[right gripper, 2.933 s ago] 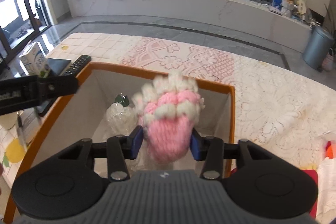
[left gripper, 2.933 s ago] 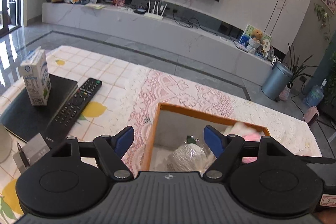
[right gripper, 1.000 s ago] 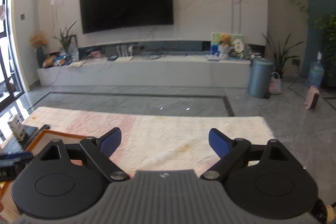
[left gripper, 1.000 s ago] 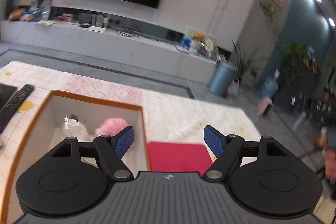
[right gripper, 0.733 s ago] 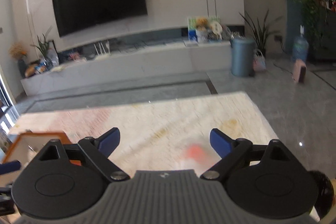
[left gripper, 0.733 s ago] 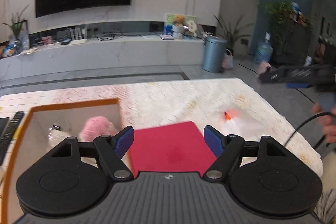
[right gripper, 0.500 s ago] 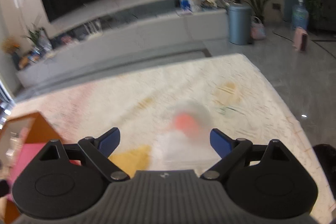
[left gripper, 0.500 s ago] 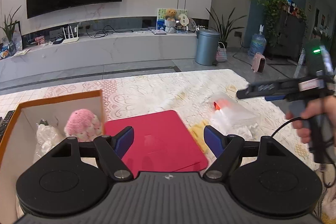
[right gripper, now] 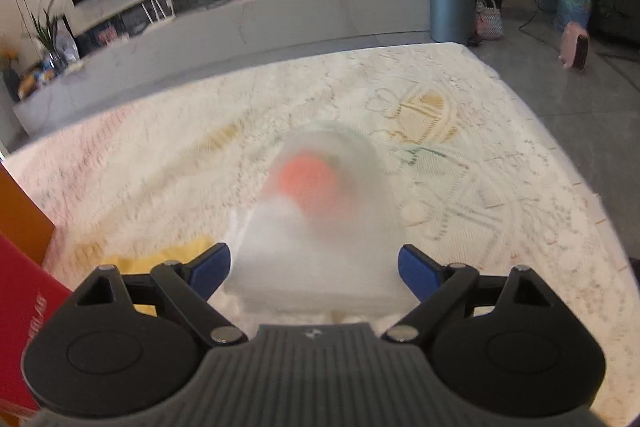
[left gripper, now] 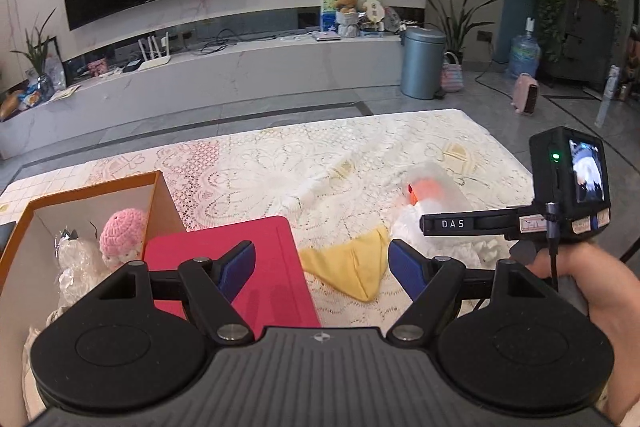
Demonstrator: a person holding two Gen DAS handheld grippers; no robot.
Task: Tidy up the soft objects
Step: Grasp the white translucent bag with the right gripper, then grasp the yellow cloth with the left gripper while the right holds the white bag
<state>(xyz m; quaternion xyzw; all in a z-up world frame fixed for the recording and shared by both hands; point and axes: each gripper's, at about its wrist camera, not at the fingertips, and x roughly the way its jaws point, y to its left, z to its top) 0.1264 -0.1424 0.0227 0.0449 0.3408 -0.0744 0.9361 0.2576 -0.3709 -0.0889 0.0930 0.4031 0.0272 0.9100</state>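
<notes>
My right gripper (right gripper: 314,269) hung low over the lace tablecloth (right gripper: 500,187), its jaws wide but just narrowing a little, with a blurred white bag (right gripper: 320,243) showing something orange inside lying between the pads, untouched as far as I could tell. My left gripper (left gripper: 322,265) was spread wide and empty above the red mat (left gripper: 240,247) and a yellow cloth (left gripper: 352,267). At the far left, the pink knitted toy (left gripper: 122,233) sat in the orange box (left gripper: 160,199) beside a clear wrapped bundle (left gripper: 74,267).
</notes>
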